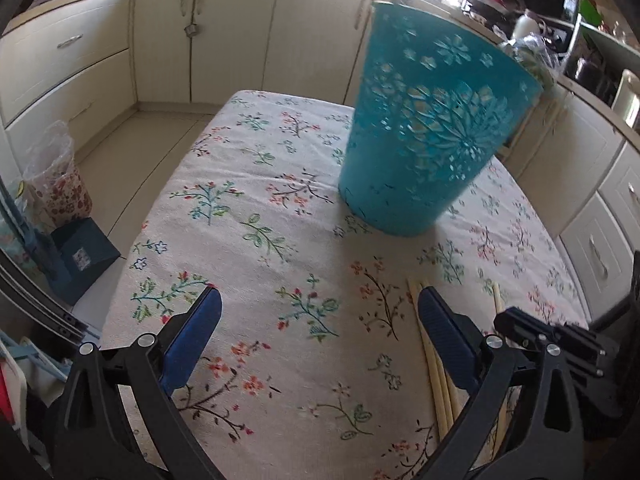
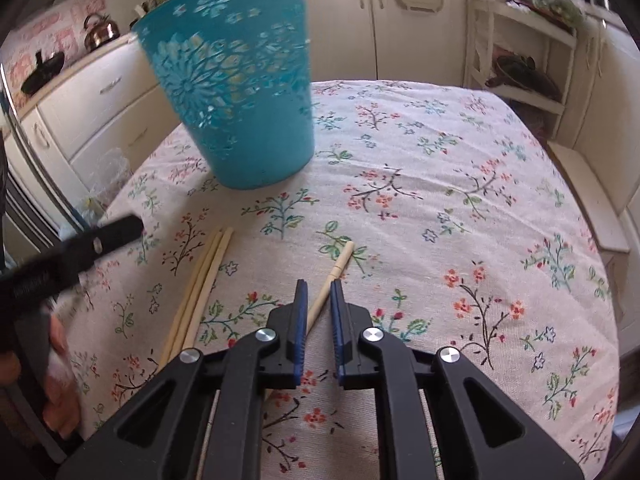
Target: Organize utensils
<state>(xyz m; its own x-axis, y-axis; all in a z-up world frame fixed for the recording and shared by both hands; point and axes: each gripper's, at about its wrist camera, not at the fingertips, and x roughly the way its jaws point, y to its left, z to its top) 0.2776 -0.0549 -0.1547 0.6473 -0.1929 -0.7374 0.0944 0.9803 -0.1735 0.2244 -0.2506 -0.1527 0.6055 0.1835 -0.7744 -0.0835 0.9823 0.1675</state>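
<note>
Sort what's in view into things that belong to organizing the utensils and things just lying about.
Belongs to the job:
- single chopstick between the right tongs
- chopstick bundle on the tablecloth
- blue basket
- left tongs

Just lying about:
- kettle
- floral bin on the floor

The left gripper (image 1: pixel 319 304) is at the bottom of its own view, its two blue fingers (image 1: pixel 200 326) far apart with nothing between them. The right gripper (image 2: pixel 319 286) is low in the middle of its view, its fingers squeezing one chopstick (image 2: pixel 334 272)
</note>
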